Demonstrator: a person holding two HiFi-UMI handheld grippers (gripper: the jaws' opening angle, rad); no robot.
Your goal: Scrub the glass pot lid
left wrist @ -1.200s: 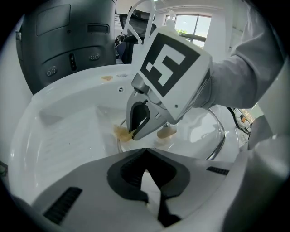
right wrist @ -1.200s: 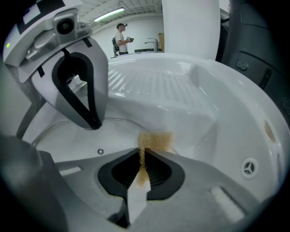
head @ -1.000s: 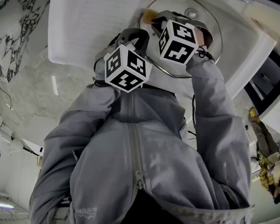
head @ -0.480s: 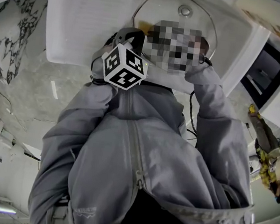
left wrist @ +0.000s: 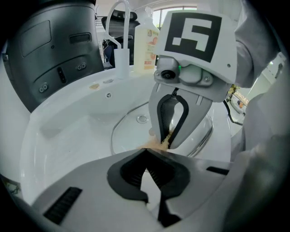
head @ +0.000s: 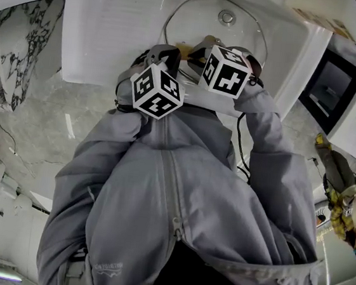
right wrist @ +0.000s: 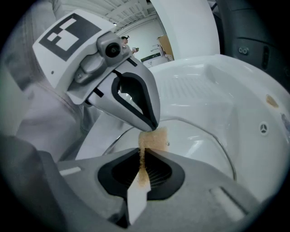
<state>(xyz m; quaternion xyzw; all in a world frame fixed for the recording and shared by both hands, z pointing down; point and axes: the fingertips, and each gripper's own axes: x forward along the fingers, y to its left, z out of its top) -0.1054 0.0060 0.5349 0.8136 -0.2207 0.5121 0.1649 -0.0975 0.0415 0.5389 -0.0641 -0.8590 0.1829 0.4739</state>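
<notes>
Head view: white sink (head: 114,29) set into a marbled counter (head: 20,44). The basin holds one thing, the glass pot lid (head: 244,37), lying flat with its knob (head: 227,16) up. Both grippers reach in over the lid's near rim. The left gripper (head: 172,56) and right gripper (head: 199,49) sit just beside each other, with a tan sponge (head: 185,49) showing between them at the rim. The person's grey sleeves fill the lower frame.

Left gripper view: the left gripper's jaws are closed, tips together right at the near edge of the lid (left wrist: 131,131). Can't tell if the rim is pinched between them. The right gripper's tips come down just ahead of them, with a bit of sponge at the contact point. The rest of the basin looks bare apart from the lid. On the back ledge of the sink stand a white faucet (left wrist: 120,50) and, next to it, a pale bottle (left wrist: 146,43). A dark grey housing (left wrist: 50,50) sits at upper left.

Right gripper view: the right gripper's jaws are clamped on the sponge (right wrist: 153,138). A thin compressed strip runs between the pads and the free end sticks out onto the glass near the lid's rim. The left gripper's closed tips touch the top of that free end. The lid (right wrist: 204,145) lies on the basin floor. A ribbed drainboard (right wrist: 190,88) lies beyond it.
</notes>
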